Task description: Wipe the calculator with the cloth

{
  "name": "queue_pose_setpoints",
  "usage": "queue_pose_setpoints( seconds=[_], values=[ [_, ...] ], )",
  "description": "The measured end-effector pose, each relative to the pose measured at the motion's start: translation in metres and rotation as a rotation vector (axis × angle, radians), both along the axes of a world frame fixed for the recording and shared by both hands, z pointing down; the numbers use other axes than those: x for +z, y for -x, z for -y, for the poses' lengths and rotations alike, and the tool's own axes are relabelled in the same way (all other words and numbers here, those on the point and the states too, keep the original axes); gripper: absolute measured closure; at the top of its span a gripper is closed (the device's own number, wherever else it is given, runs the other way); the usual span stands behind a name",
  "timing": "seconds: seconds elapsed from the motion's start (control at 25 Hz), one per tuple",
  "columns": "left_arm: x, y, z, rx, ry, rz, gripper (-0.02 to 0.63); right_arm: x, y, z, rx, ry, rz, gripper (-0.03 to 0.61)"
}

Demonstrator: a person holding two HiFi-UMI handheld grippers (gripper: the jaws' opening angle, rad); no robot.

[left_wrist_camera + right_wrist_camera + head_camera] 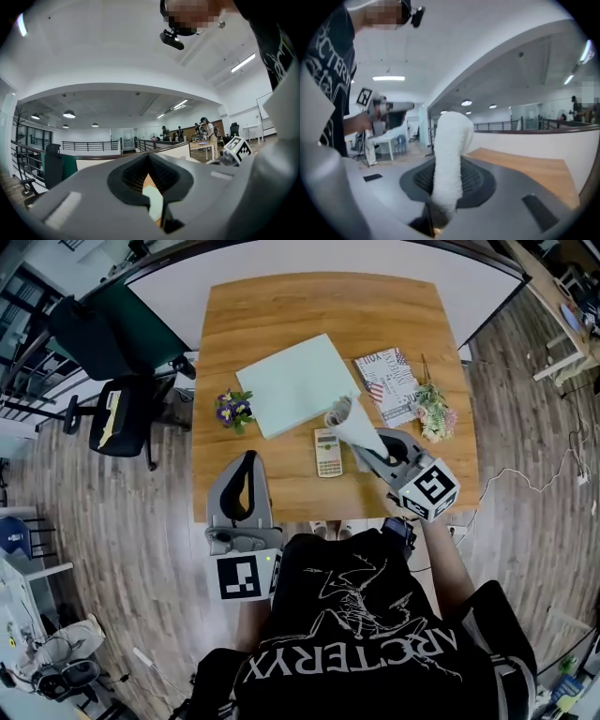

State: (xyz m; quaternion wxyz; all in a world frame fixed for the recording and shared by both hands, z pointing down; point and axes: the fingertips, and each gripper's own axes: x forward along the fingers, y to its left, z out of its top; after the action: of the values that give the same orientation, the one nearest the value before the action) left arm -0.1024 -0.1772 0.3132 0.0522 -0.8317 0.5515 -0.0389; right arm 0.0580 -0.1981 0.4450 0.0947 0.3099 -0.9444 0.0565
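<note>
Room: an open office with a plank floor. My wooden table [309,306] backs onto a low white partition, and an office chair [122,418] stands off to the left.
Calculator [328,453]: it lies flat and keys-up near the table's front edge, just in front of a pale green sheet [298,382].
Cloth [449,154]: white, nubbly and bunched into a roll. It stands up out of my right hand-held gripper [367,448], whose jaws are clamped on its lower end. Its free end sits just beside the calculator's upper right corner (touching or not, I cannot tell).
Left hand-held gripper [246,465]: jaws together with nothing between them, over the table's near edge, left of the calculator.
How the cloth should handle: soft and light, so it will flop. I think my hold low on the roll leaves enough free end to drag across the keys.
How the calculator should handle: probably light, hard plastic that slides on the smooth wood. I would steady it at a bare edge with the left hand-held gripper, keeping off the display.
</note>
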Motion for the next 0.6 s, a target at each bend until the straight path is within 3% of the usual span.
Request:
queue_pose_setpoints(
  seconds=[0.24,0.36,0.6],
  values=[
    [-0.020,-0.021,0.014,0.076,-0.028,-0.035,0.606,-0.125,-0.069,0.001,0.291,-0.269,0.196,0.483],
    [-0.027,-0.028,0.014,0.097,-0.050,-0.031,0.604,-0.150,-0.091,-0.011,0.363,-0.326,0.277,0.483],
    [-0.025,-0.022,0.015,0.100,-0.059,-0.028,0.604,-0.158,-0.096,-0.015,0.425,-0.371,0.252,0.485]
  ],
)
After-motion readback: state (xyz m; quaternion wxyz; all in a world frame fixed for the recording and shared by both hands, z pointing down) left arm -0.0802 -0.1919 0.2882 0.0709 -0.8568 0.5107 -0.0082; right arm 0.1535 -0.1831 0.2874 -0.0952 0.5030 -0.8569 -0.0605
